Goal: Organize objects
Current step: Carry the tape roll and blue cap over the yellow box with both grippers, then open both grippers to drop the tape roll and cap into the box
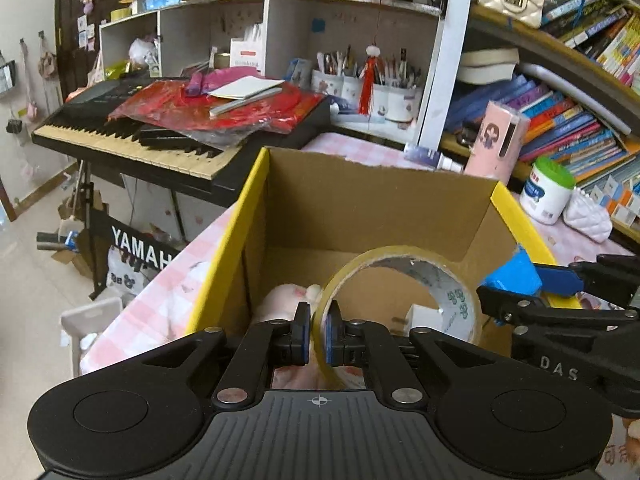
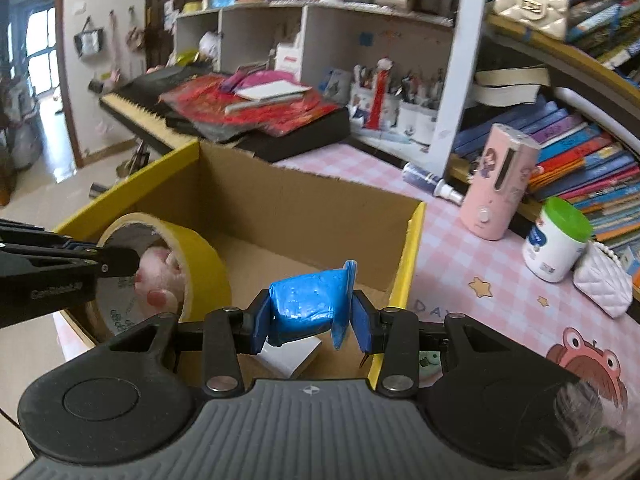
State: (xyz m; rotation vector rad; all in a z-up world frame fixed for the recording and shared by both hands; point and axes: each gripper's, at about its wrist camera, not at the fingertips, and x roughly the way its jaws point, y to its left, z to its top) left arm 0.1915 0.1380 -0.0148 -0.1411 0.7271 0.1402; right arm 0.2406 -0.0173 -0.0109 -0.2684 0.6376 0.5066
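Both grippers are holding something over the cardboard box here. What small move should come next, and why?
Probably lower a little and let go. The left gripper pinches the tape roll by its wall and the right gripper clamps the blue packet, both above the open cardboard box, so dropping them inside seems the natural step.

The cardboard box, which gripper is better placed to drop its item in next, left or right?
Probably the left gripper: its tape roll hangs well inside the cardboard box. The right gripper holds the blue packet nearer the box's yellow edge.
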